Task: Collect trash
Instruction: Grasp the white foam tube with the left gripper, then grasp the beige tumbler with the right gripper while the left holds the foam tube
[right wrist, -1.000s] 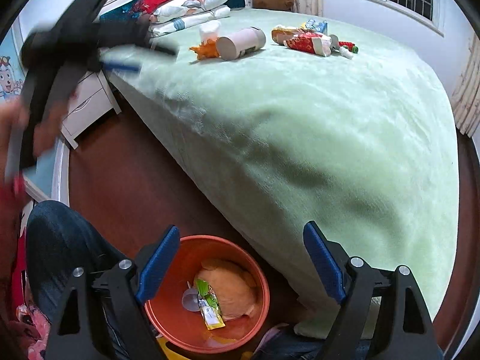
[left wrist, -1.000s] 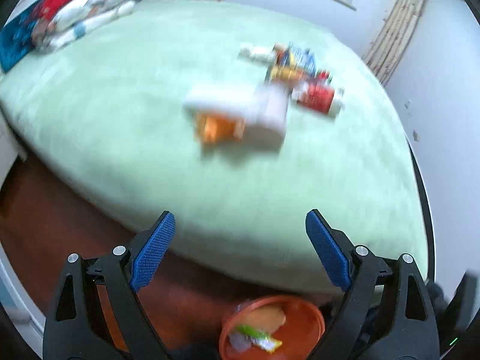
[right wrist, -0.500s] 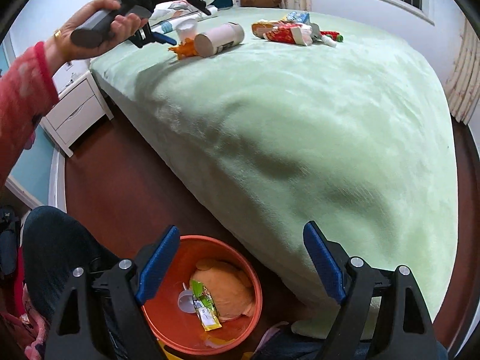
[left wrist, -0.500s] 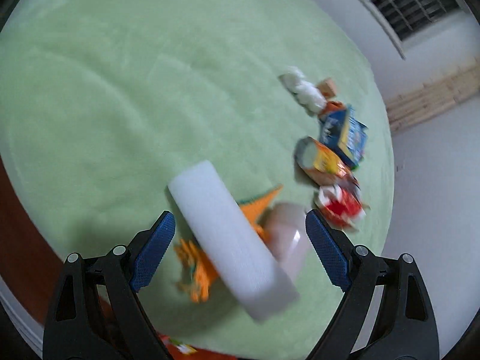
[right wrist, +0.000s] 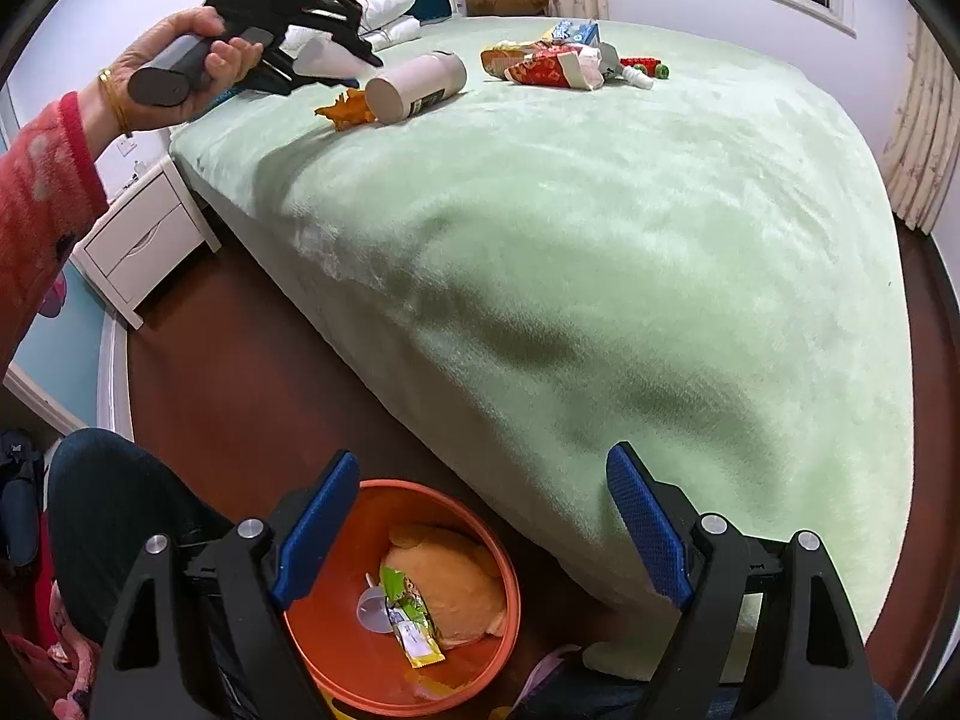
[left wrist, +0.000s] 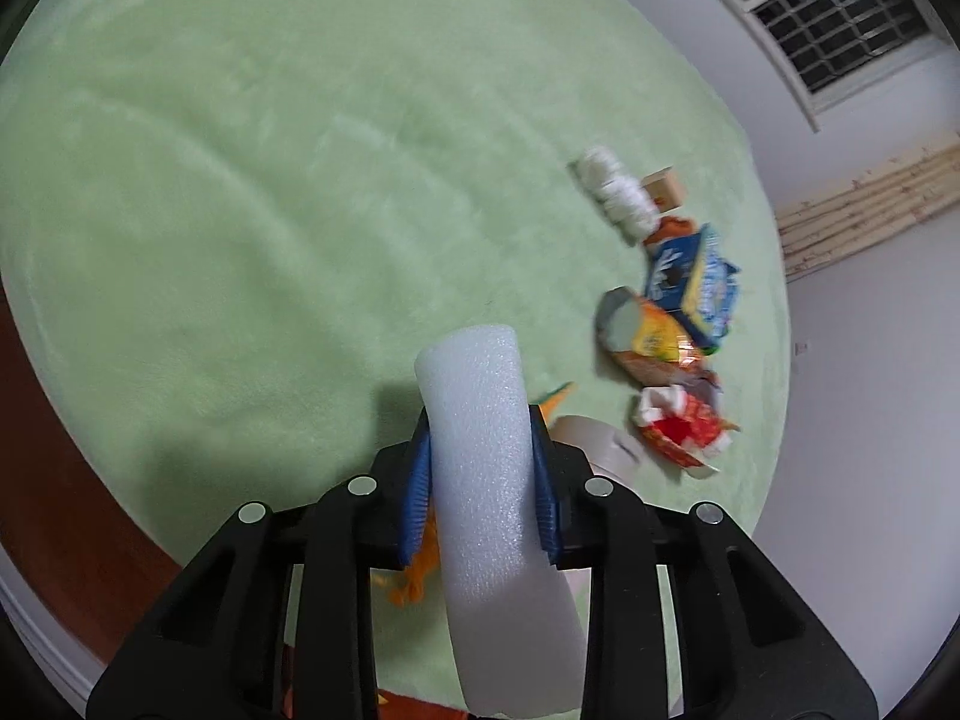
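Foam piece point(left wrist: 480, 450) clamped in left hand-held gripper point(left wrist: 480, 480); right hand-held gripper point(right wrist: 480, 534) wide, empty.

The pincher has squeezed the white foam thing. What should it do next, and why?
Probably lift the foam piece off the bed and carry it toward the orange bin on the floor. The left gripper is already shut on it, and the bin holds other trash.

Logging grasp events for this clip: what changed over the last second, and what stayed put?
The left gripper swung out over the bed and clamped the white foam piece. The right gripper stayed open above the orange bin; the wrappers stayed put.
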A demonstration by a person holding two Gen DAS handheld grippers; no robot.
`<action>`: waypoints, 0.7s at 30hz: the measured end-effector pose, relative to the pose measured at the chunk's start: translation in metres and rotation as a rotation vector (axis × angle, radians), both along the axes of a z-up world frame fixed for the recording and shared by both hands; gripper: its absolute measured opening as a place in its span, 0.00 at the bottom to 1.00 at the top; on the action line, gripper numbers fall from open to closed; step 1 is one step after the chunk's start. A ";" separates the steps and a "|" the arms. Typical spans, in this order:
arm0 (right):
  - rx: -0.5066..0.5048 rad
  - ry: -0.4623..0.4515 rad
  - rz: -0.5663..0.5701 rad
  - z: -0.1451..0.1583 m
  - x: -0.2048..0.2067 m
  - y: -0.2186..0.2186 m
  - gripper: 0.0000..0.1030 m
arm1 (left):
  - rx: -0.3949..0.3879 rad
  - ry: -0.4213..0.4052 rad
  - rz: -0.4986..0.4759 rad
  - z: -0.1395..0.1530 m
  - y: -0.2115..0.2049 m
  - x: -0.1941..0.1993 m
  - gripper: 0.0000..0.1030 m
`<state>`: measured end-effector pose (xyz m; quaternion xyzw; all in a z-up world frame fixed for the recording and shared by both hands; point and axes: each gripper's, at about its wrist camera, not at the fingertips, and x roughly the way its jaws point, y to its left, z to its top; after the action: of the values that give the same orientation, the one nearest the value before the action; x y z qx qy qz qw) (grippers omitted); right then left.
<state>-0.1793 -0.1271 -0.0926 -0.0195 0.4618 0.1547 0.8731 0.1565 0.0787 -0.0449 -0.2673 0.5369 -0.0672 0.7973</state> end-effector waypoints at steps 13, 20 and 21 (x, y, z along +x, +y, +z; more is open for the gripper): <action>0.076 -0.133 0.006 0.069 0.083 0.034 0.81 | 0.202 -0.224 -0.095 0.047 -0.002 -0.121 0.27; 0.221 -0.024 -0.098 0.074 0.192 0.063 0.81 | 0.225 -0.238 -0.097 0.018 0.004 -0.198 0.27; 0.245 0.011 -0.113 0.070 0.206 0.065 0.81 | 0.213 -0.234 -0.094 0.014 0.006 -0.205 0.27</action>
<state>0.0264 -0.0616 -0.0225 0.1144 0.4448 0.1606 0.8737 -0.0486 0.0851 -0.0309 -0.1461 0.4566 -0.0780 0.8741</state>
